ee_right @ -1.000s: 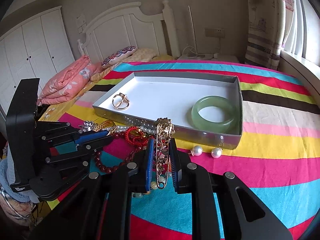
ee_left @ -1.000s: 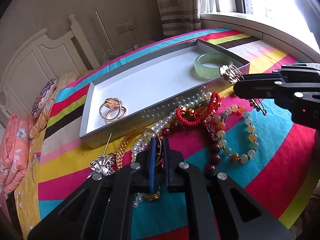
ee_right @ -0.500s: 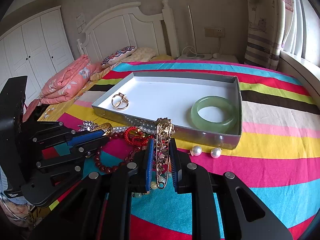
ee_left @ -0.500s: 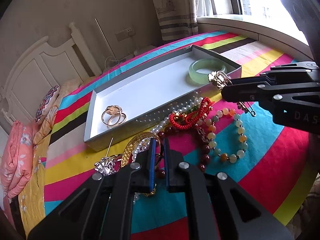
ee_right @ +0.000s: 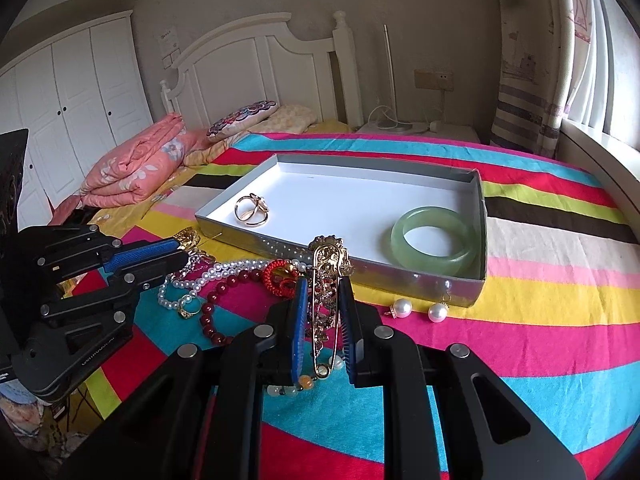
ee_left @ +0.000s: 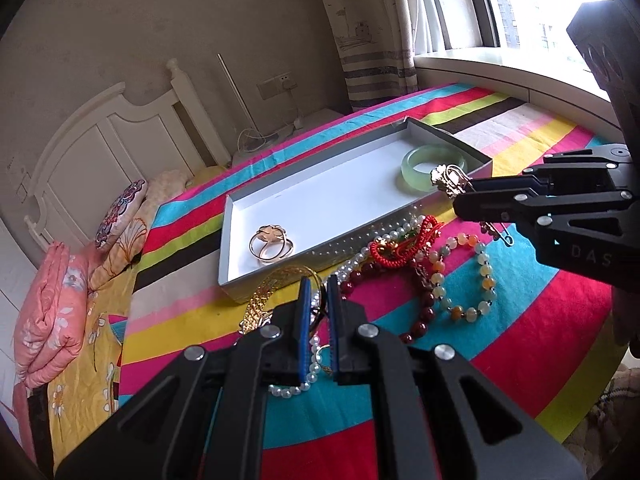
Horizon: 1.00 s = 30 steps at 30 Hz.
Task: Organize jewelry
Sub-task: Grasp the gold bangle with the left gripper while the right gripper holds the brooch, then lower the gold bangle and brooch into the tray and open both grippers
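Note:
A grey tray [ee_right: 466,286] [ee_left: 228,248] with a white floor lies on the striped bedspread. It holds a green jade bangle [ee_right: 434,240] [ee_left: 434,162] and a gold ring [ee_right: 250,209] [ee_left: 271,240]. My right gripper [ee_right: 323,300] [ee_left: 456,194] is shut on a gold brooch pin [ee_right: 329,280] [ee_left: 448,178], held above the tray's near wall. My left gripper [ee_left: 317,300] [ee_right: 182,254] is shut and empty over a pile of pearl strand [ee_right: 208,276], red beads [ee_left: 420,308], red cord knot [ee_left: 404,246], gold chain [ee_left: 266,292].
Two pearl earrings [ee_right: 420,310] lie in front of the tray. A pastel bead bracelet [ee_left: 476,280] lies right of the pile. A folded pink quilt [ee_right: 132,168] and pillow sit by the white headboard [ee_right: 256,64]. A window sill runs along the right.
The left gripper has risen and pulled back from the pile. The right gripper with the brooch pin has lifted slightly toward the tray.

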{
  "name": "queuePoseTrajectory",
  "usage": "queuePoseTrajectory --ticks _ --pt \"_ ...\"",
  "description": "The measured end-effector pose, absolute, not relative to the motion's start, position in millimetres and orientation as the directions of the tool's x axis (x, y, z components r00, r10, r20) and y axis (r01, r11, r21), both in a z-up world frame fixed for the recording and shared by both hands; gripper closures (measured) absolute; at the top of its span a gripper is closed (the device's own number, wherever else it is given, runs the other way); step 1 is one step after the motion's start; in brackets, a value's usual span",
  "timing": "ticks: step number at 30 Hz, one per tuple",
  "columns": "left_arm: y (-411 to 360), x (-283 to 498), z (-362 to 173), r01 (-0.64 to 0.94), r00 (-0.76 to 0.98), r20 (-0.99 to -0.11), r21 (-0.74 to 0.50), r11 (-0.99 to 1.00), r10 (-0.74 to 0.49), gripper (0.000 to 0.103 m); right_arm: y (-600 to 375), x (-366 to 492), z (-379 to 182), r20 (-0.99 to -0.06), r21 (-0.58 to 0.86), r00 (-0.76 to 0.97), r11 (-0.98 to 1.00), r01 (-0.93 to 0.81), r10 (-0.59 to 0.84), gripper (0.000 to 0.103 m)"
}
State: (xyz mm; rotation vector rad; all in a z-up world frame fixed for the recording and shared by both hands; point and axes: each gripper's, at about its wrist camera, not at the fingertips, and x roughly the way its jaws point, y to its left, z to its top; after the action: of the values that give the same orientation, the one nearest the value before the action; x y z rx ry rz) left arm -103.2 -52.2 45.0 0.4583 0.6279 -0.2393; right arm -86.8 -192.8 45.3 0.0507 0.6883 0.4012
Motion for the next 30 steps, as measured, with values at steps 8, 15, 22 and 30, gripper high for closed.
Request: queuePoseTrajectory --ticks 8,15,22,30 --pt "-46.6 -101.6 57.8 0.331 0.803 -0.591 0.336 0.882 -0.076 0.096 -185.4 -88.5 63.2 -0.584 0.142 0.723 0.923 -0.357 0.369 0.086" --pt "-51.0 -85.8 61.0 0.329 0.806 -0.588 0.34 0.881 -0.074 0.096 -176.4 -77.0 71.8 -0.578 0.105 0.734 0.925 -0.364 0.355 0.086" --pt "-61.5 -51.5 66.1 0.312 0.813 -0.58 0.356 0.881 -0.054 0.096 -175.6 -48.7 72.9 -0.587 0.107 0.73 0.928 -0.358 0.35 0.086" --pt "-59.1 13.7 80.5 0.339 0.766 -0.628 0.218 0.915 -0.134 0.096 -189.2 -0.5 58.4 -0.635 0.172 0.692 0.936 -0.306 0.343 0.086"
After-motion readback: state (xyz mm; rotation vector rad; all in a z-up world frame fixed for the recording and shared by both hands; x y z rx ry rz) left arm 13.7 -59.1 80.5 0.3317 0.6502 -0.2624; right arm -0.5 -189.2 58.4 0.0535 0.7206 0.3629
